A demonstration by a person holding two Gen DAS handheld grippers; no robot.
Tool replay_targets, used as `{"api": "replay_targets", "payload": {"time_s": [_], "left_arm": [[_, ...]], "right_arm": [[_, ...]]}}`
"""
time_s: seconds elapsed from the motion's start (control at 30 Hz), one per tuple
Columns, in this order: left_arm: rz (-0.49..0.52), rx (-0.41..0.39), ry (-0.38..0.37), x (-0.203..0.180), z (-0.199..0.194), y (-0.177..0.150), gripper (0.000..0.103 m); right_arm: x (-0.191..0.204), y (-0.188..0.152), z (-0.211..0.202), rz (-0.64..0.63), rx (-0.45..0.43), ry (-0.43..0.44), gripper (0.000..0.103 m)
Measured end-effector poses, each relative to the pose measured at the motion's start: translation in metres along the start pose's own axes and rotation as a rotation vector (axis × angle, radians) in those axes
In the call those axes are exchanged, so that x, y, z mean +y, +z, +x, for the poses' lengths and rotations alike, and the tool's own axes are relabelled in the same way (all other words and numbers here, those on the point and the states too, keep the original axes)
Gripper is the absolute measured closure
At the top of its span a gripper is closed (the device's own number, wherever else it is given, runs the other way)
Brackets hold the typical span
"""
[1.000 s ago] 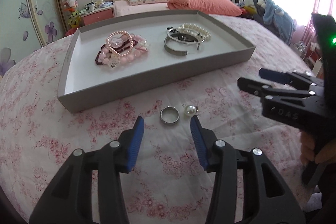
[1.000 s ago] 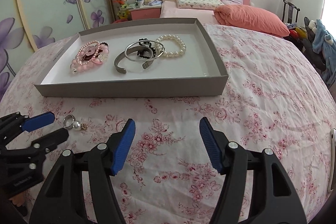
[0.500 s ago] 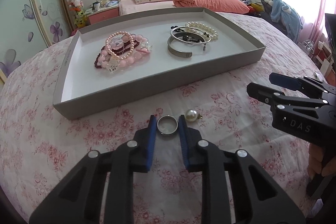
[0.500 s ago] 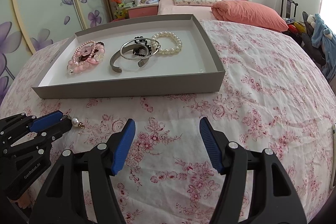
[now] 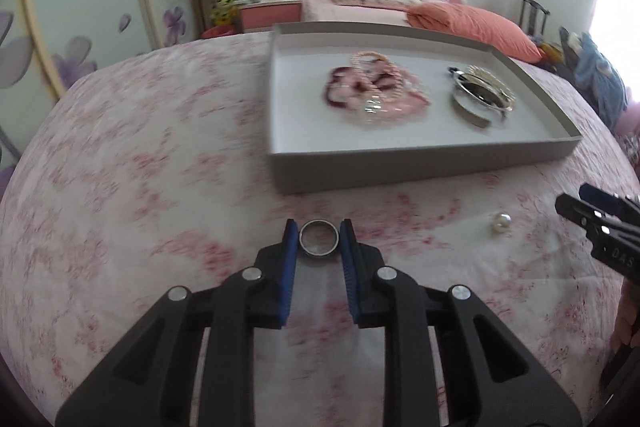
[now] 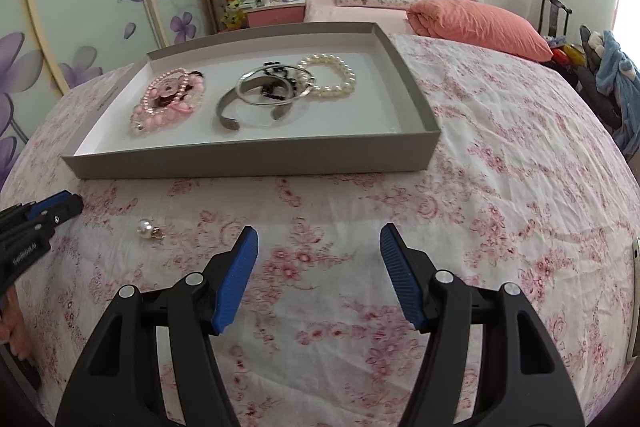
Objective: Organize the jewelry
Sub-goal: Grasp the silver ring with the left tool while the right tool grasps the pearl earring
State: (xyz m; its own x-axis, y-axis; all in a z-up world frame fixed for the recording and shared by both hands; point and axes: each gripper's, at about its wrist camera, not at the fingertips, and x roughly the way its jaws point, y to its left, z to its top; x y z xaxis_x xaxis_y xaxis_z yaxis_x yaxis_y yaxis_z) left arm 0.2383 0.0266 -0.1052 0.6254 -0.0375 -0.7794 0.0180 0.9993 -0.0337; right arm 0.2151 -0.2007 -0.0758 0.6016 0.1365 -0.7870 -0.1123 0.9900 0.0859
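The left tool (image 5: 319, 241) is closed on the silver ring (image 5: 319, 242), pads pressing its two sides, the ring flat between the tips over the flowered bedspread (image 5: 140, 187). The grey tray (image 5: 420, 163) lies ahead and to the right of it, its near wall standing between ring and tray floor. There the pink bead bracelets (image 5: 374, 93) and silver bangles (image 5: 480, 99) leave bare room at the left end. The pearl earring (image 6: 145, 228) lies between the tools; the right tool (image 6: 318, 267) gapes empty, nearer it.

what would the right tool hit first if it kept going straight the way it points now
Probably just the flowered bedspread: the right tool stands open and angles down at bare cloth short of the grey tray. Depth is hard to judge.
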Motion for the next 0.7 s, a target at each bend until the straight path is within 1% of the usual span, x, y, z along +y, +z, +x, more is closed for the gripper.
{"api": "replay_targets", "payload": {"time_s": [0.1,0.2,0.27,0.3,0.37,0.47,0.6,0.7], "left_arm": [[-0.034,-0.002,-0.01,0.009,-0.001,0.0,0.081],[-0.023,-0.001,0.003,0.011,-0.002,-0.001,0.081],[-0.015,0.001,0.013,0.009,-0.002,-0.001,0.081],[-0.011,0.001,0.018,0.009,-0.002,-0.001,0.081],[-0.006,0.002,0.024,0.007,-0.002,-0.001,0.081],[-0.004,0.002,0.026,0.006,-0.003,-0.002,0.081],[-0.003,0.002,0.028,0.006,-0.003,-0.002,0.081],[-0.003,0.002,0.028,0.003,-0.002,-0.002,0.081]], "right_arm": [[0.012,0.0,-0.002,-0.028,0.002,0.034,0.041],[0.027,-0.001,-0.005,-0.069,0.002,0.086,0.049],[0.039,0.0,-0.005,-0.097,0.005,0.124,0.056],[0.043,0.001,-0.004,-0.106,0.005,0.134,0.059],[0.053,0.002,-0.002,-0.132,0.012,0.152,0.066],[0.066,0.003,0.001,-0.158,0.02,0.176,0.069],[0.08,0.004,-0.001,-0.188,0.014,0.193,0.069],[0.087,0.005,0.0,-0.212,0.016,0.196,0.073]]}}
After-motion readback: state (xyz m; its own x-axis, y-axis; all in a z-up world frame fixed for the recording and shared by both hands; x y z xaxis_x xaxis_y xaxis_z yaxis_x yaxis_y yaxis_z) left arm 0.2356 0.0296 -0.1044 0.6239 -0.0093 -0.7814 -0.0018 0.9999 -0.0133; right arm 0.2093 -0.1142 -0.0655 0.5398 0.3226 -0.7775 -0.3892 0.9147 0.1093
